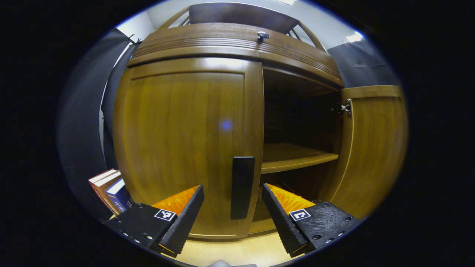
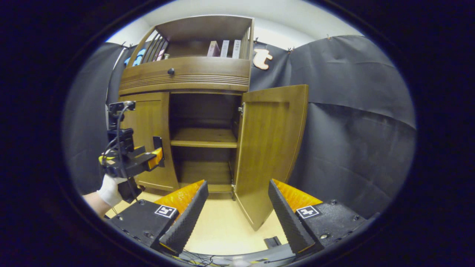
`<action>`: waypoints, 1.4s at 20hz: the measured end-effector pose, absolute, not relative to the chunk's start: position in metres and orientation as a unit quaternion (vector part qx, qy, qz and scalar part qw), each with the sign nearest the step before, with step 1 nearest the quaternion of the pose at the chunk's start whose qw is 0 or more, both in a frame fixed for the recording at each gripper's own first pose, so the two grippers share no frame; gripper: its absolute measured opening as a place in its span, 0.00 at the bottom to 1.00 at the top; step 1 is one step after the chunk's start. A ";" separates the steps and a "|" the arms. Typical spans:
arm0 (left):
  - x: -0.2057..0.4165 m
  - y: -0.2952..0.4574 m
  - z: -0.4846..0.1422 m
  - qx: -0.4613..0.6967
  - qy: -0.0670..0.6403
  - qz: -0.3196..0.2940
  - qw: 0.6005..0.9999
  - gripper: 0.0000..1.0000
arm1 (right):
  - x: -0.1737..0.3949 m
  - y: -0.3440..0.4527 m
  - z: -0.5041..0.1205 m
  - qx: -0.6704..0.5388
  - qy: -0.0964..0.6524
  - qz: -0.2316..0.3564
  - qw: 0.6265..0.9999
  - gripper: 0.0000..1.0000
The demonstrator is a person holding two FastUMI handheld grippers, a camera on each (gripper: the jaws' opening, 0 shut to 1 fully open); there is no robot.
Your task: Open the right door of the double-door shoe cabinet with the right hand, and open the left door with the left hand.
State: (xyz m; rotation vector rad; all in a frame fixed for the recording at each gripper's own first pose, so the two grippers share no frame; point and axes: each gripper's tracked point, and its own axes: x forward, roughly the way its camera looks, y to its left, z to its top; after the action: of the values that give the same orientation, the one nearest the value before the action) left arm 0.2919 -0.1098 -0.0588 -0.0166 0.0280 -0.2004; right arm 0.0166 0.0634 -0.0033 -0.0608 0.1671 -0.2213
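A wooden shoe cabinet (image 2: 185, 78) stands against the booth's dark cloth wall, half opened. Its right door (image 2: 269, 148) is swung wide, edge-on toward the near right, baring a dark interior with one pale shelf (image 2: 204, 138) across the middle. The left door (image 1: 185, 148) is shut, flush with the frame.

The left gripper (image 1: 233, 213) sits close in front of that closed door, jaws wide, with the door's dark upright handle (image 1: 242, 187) standing in the gap between its two fingers. The line-up looks deliberate: the handle lies at the door's right edge, beside the open compartment, so a grip there would give the most leverage away from the hinges on the far left. Neither finger appears to press on the handle yet. In the right gripper view the same tool shows at the left, held in a white-gloved hand (image 2: 109, 191), its tips at the handle.

The right gripper (image 2: 237, 211) hangs back over the pale floor (image 2: 222, 226), jaws wide and empty, well clear of the open door, its share of the job apparently done.

The cabinet is warm brown, glossy, with a ribbed band and a small dark knob (image 1: 262, 35) above the doors. Books (image 1: 111, 189) lean at its lower left.
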 end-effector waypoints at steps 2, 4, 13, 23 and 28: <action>0.305 -0.108 -0.057 0.000 0.006 -0.083 0.997 0.75 | 0.015 0.063 -0.007 -0.032 0.090 -0.111 0.989 1.00; 0.313 -0.109 -0.062 0.001 0.018 -0.077 0.997 0.75 | 0.012 0.061 -0.011 -0.031 0.095 -0.111 0.989 1.00; 0.312 -0.124 -0.069 0.005 0.020 -0.105 0.994 0.26 | 0.007 0.067 -0.018 -0.029 0.105 -0.092 0.990 1.00; 0.239 -0.100 -0.072 0.002 0.019 -0.135 0.991 0.26 | -0.022 0.065 -0.040 -0.016 0.116 -0.084 0.990 1.00; 0.195 -0.074 -0.075 0.003 0.018 -0.135 0.991 0.26 | -0.022 0.069 -0.058 -0.004 0.134 -0.068 0.989 1.00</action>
State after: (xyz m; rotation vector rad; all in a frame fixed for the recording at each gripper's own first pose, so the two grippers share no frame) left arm 0.1953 -0.0738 -0.0747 0.0065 0.0356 -0.2706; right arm -0.0224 0.0687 -0.0580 -0.0074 0.2686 -0.1367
